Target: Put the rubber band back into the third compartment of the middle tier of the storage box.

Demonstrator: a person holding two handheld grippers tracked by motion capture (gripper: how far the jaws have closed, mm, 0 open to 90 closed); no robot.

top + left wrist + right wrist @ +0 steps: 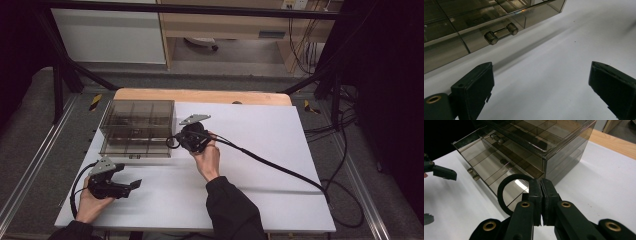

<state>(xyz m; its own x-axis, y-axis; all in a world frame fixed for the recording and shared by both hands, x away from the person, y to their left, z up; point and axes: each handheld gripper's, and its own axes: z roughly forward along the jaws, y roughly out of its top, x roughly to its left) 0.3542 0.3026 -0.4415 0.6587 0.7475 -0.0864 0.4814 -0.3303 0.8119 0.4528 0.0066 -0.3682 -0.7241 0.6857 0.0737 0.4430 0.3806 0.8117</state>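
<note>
A: Where was the thin black ring (pixel 503 195)?

B: It was pinched between the pads of the right gripper (pixel 541 195), whose jaws were pressed together with barely a gap. In the right gripper view the ring stood out to the left of the jaws, held over the open lowest drawer (pixel 496 167) of the smoky, see-through plastic drawer box (pixel 564 152). In the high view the right gripper (pixel 181 140) sat just beside the box's right front corner, the ring (pixel 173 142) at the drawer's edge.

A: And the drawer itself?

B: It was pulled out toward the person, its dividers showing through the clear plastic. A small bar handle with two round ends (pixel 501 33) showed on a drawer front in the left gripper view.

A: What was the other hand doing?

B: The left gripper (pixel 131 185) lay low on the white table sheet (pixel 260 165), near the front left corner, well apart from the box. Its jaws stood wide, with bare sheet between them.
</note>
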